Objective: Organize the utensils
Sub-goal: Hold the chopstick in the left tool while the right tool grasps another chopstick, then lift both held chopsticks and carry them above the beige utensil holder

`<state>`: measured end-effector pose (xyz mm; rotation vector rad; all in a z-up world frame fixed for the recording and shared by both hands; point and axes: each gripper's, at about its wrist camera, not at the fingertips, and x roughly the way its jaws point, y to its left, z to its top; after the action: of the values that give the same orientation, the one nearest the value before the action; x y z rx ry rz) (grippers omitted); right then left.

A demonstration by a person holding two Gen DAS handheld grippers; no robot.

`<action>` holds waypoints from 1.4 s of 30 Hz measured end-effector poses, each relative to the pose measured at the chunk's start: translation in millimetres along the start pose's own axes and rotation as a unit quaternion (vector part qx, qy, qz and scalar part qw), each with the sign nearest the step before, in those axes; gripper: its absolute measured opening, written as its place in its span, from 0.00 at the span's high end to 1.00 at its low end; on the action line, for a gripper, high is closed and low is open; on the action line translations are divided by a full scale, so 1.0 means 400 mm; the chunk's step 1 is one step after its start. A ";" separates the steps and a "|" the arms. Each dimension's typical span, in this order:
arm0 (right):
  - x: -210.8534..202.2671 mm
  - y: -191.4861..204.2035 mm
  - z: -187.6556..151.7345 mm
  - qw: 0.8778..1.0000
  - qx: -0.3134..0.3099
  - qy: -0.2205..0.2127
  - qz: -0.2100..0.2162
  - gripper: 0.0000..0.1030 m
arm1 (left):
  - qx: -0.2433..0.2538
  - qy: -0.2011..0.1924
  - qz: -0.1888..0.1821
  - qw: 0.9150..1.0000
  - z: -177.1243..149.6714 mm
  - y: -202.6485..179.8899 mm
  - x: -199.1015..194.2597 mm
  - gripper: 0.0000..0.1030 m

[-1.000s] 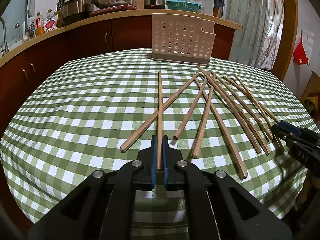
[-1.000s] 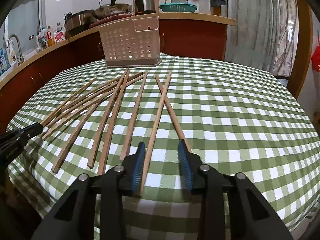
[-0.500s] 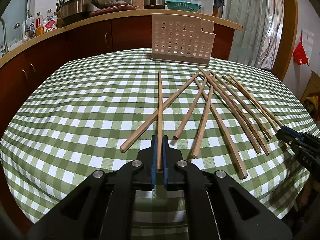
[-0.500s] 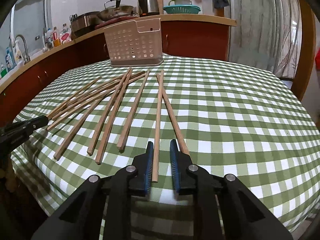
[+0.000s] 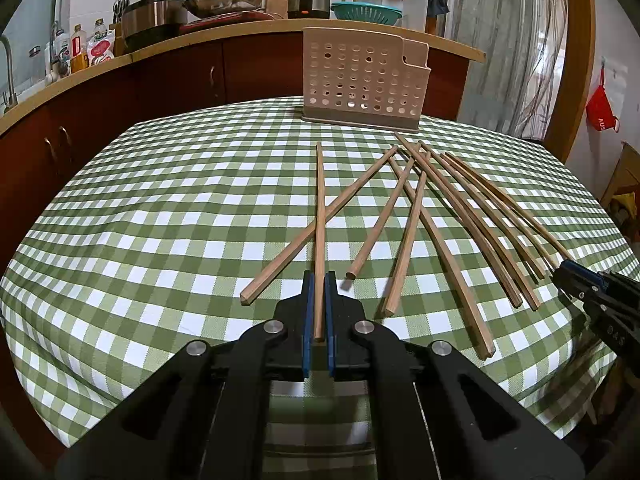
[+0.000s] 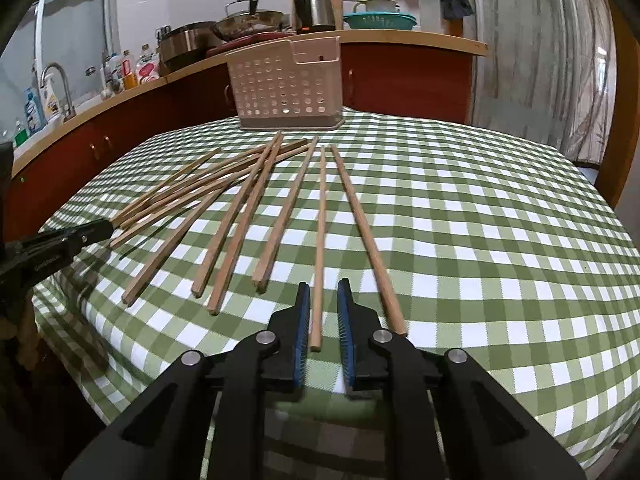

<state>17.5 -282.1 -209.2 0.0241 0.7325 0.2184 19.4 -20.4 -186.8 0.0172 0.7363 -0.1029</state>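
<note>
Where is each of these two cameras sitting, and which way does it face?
Left wrist: on the left gripper, facing along its shut blue-padded fingers, which clamp one wooden chopstick; right gripper at the edge.
Right wrist: on the right gripper, its jaws closing around another chopstick; left gripper at left.
Shared: the green checked tablecloth and the beige perforated plastic holder.

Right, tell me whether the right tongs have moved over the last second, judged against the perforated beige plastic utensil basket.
Yes. The right tongs shifted sideways to straddle one wooden chopstick, their jaws closing around it; the perforated beige plastic utensil basket slid rightward in the right wrist view.
</note>
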 end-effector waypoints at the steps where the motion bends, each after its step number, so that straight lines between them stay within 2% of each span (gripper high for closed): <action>1: -0.001 0.003 -0.001 1.000 -0.003 0.000 0.000 0.85 | 0.000 0.000 0.000 1.000 -0.001 0.000 0.000 0.95; 3: -0.003 0.005 -0.003 1.000 -0.006 -0.002 0.008 0.93 | 0.000 0.000 0.000 1.000 0.000 0.000 0.000 0.95; 5: -0.003 0.012 -0.003 1.000 -0.012 -0.001 0.007 0.94 | 0.000 -0.001 0.000 1.000 0.000 0.000 -0.001 0.95; 10: -0.009 0.017 0.000 1.000 -0.016 -0.006 -0.003 0.94 | 0.003 -0.007 0.000 1.000 0.004 -0.003 -0.008 0.95; 18: -0.042 0.018 0.017 0.999 -0.018 -0.040 -0.017 0.94 | 0.010 -0.030 0.003 1.000 0.013 -0.008 -0.032 0.95; 27: -0.086 0.021 0.070 0.997 -0.015 -0.078 -0.014 0.94 | 0.016 -0.075 0.016 0.997 0.045 -0.002 -0.085 0.95; 42: -0.140 0.026 0.146 0.992 -0.023 -0.120 -0.020 0.95 | 0.010 -0.120 0.034 0.992 0.114 0.031 -0.152 0.95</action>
<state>14.0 -280.2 -127.8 -0.0093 0.4875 0.1896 6.7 -5.0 -112.5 0.0488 0.4941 -0.0468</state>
